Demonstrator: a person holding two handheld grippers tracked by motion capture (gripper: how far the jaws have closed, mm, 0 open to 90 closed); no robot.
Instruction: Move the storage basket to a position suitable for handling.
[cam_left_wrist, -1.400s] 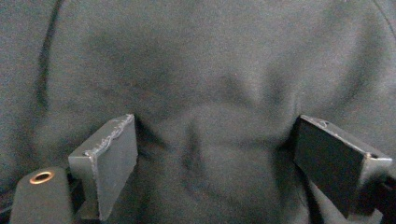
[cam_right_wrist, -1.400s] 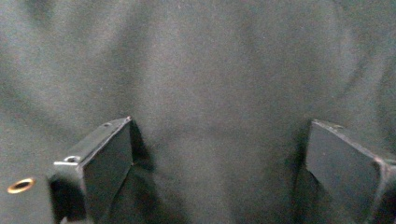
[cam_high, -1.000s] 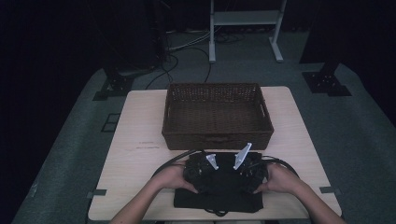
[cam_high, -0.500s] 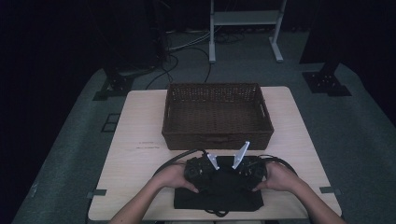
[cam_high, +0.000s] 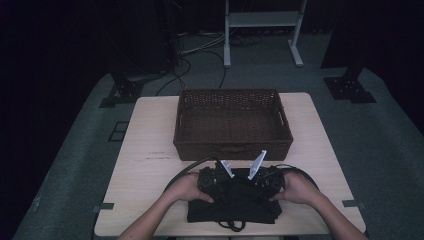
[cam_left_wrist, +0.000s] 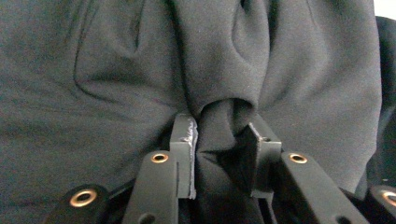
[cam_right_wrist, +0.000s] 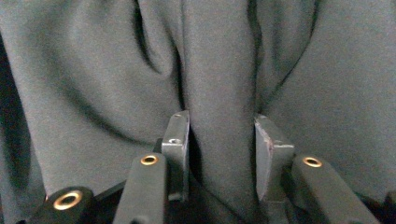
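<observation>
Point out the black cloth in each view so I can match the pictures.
High view: black cloth at the table's near edge, under both grippers.
Left gripper view: a fold bunched between the jaws.
Right gripper view: a ridge between the jaws.
Shared landmark: the cloth's pinched folds.

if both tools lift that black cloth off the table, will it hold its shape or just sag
Probably sag: the black cloth bunches into soft folds where the left tool and right tool, jaws just closing, pinch ridges. It looks light and not slippery, so it may drape between them.
</observation>
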